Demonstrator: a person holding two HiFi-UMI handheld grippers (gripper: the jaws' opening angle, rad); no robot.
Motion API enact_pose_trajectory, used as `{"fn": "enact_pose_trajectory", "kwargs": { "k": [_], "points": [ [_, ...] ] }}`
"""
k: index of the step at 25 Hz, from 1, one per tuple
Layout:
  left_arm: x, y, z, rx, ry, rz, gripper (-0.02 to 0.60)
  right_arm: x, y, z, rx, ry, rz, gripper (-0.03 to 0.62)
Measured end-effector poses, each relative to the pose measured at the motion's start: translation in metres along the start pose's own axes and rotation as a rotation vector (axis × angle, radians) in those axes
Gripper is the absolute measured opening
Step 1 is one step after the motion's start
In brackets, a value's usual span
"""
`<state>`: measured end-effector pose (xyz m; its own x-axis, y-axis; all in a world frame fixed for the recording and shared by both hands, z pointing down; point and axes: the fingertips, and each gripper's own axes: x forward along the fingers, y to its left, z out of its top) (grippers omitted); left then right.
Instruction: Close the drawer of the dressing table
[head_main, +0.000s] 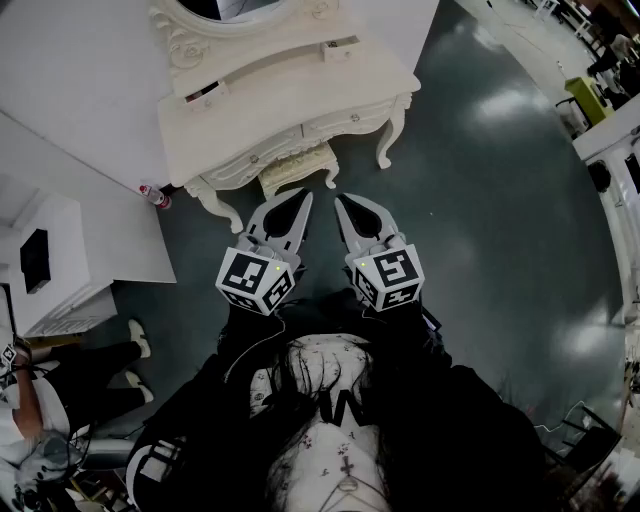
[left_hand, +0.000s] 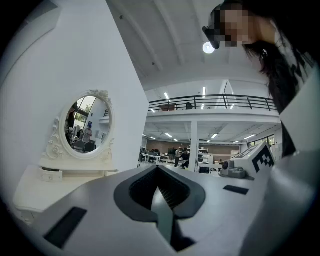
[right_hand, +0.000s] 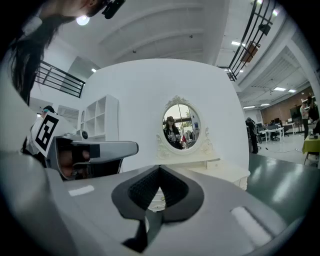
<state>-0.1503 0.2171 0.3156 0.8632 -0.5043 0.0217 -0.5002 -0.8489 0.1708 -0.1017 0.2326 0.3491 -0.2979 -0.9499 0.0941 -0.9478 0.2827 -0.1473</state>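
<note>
The cream dressing table (head_main: 300, 95) stands ahead of me, its oval mirror (head_main: 225, 10) at the back. A small upper drawer (head_main: 204, 93) on its left sticks out a little and shows a dark gap. Both grippers hover over the floor in front of the table, short of it and touching nothing. My left gripper (head_main: 304, 196) is shut and empty, and so is my right gripper (head_main: 338, 200) beside it. In the left gripper view the jaws (left_hand: 158, 168) meet, with the mirror (left_hand: 88, 125) far left. In the right gripper view the jaws (right_hand: 159, 168) are closed, the mirror (right_hand: 181, 127) straight ahead.
A padded stool (head_main: 296, 168) is tucked under the table. A bottle (head_main: 155, 194) lies on the floor by the left table leg. A white cabinet (head_main: 70, 250) stands at the left, with a seated person (head_main: 60, 385) below it. Dark floor stretches to the right.
</note>
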Motion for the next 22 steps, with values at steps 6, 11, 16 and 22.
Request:
{"fn": "enact_pose_trajectory", "kwargs": {
  "k": [6,11,16,22],
  "points": [
    [0.002,0.003,0.0,-0.002,0.007,-0.002,0.0,0.004,-0.001,0.002,0.005,-0.005,0.001,0.008],
    [0.009,0.001,-0.001,-0.005,0.011,0.0,0.0,0.002,-0.01,0.006,0.016,-0.024,-0.003,0.008],
    [0.021,-0.003,-0.008,-0.006,0.017,0.004,0.0,0.0,-0.024,0.004,0.021,-0.027,-0.001,0.008],
    [0.038,-0.007,-0.011,-0.008,0.014,0.016,0.0,-0.002,-0.044,0.003,0.023,-0.023,0.01,0.008]
  ]
}}
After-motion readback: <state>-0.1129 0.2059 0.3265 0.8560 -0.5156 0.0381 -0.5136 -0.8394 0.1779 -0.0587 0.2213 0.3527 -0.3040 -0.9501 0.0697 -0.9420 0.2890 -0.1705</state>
